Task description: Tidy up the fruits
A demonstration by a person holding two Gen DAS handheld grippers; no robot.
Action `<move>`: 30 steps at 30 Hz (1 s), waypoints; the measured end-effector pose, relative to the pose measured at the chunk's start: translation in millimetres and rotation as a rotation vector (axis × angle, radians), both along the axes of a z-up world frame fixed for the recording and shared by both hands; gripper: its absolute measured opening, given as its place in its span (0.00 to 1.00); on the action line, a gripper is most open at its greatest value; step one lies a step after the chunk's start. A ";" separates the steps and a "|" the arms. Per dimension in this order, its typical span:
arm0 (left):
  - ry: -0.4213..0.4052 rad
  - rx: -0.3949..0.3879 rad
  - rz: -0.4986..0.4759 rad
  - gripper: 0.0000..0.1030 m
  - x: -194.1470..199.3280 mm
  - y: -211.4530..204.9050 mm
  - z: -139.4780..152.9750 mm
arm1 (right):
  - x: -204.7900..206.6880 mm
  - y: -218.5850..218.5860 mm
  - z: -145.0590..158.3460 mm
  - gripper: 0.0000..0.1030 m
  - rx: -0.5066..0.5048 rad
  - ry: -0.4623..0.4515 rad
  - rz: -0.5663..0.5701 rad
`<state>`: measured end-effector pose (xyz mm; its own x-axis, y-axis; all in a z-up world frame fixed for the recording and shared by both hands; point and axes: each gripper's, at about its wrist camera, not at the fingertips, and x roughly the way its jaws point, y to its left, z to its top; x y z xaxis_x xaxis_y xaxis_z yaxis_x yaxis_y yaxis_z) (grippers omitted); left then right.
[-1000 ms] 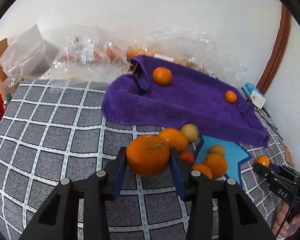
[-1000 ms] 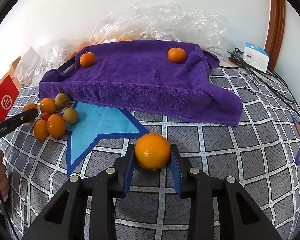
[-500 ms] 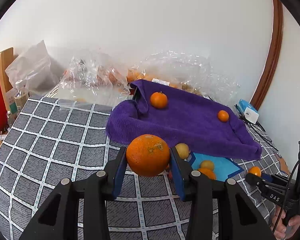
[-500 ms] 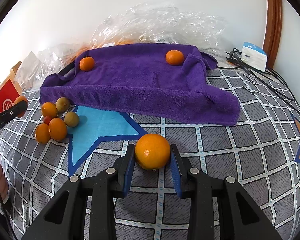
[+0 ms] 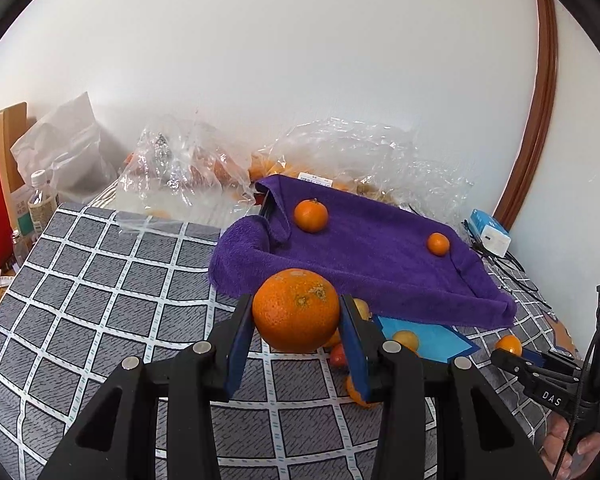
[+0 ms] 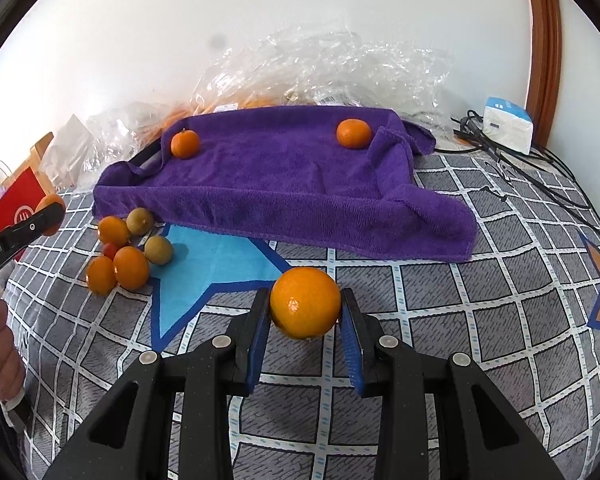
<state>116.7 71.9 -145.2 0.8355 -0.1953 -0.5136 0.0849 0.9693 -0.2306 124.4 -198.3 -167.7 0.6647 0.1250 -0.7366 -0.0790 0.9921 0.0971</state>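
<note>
Scene: A person works two handheld grippers over a bed spread in a grey checked cover (image 6: 440, 288), sorting fruit toward a purple towel (image 6: 284, 184) draped over what looks like a tray.
Left gripper: The left gripper (image 5: 296, 320) is clenched on a large rough-skinned orange (image 5: 296, 316), carried clear of the cover in front of the towel's near edge.
Right gripper: The right gripper (image 6: 305, 312) grasps a smoother orange (image 6: 305, 303), poised above the cover just short of the towel.
Done: Two small mandarins lie on the towel, one by the left rear corner (image 6: 185, 143), one by the right rear corner (image 6: 353, 133).
In hand: Both held oranges appear bound for the towel; neither has reached it.
Left to do: A loose cluster of fruit (image 6: 128, 246) lies on the cover by the blue star print, beside the towel's front left corner: several orange ones, two greenish-brown ones and a small red one. By this count the sorting looks less than half done.
Hidden: The tray itself is covered; only a dark edge peeps out at the left rear corner.
Hard to make out: Clear plastic bags (image 6: 324, 64) behind the towel seem to hold more orange fruit, number uncertain. The left gripper blocks much of the cluster in its own view.
</note>
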 end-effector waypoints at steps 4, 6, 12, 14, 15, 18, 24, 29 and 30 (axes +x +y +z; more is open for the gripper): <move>0.000 -0.003 -0.013 0.38 -1.1 -3.1 5.0 | -5.5 2.3 7.8 0.33 0.010 -0.024 0.029; -0.002 -0.004 -0.013 0.38 -3.4 -3.1 9.6 | -8.0 4.1 14.3 0.33 0.009 -0.035 0.042; -0.021 0.003 -0.015 0.38 -2.9 -5.3 35.1 | -3.6 5.3 43.9 0.33 0.025 -0.087 0.064; -0.033 0.014 -0.009 0.39 -0.2 -6.8 45.6 | 3.7 3.5 54.3 0.33 0.031 -0.102 0.059; -0.039 0.018 -0.006 0.39 2.6 -7.7 51.1 | 9.0 2.4 58.9 0.33 0.029 -0.108 0.050; -0.048 0.029 -0.002 0.38 13.7 -10.4 66.9 | 28.5 -2.1 69.2 0.33 0.022 -0.111 0.025; -0.058 0.032 0.015 0.39 44.7 -16.4 86.1 | 69.9 -14.9 83.8 0.33 0.028 -0.117 -0.036; -0.045 0.003 0.022 0.39 77.1 -22.0 87.3 | 103.7 -18.3 90.1 0.33 0.019 -0.127 -0.065; -0.042 0.003 0.024 0.39 84.9 -24.3 85.4 | 107.3 -18.5 89.9 0.33 0.017 -0.128 -0.066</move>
<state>201.6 47.6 -59.8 0.8607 -0.1733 -0.4786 0.0712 0.9720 -0.2240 231.8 -216.8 -77.8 0.7605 0.0900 -0.6431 -0.0267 0.9939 0.1074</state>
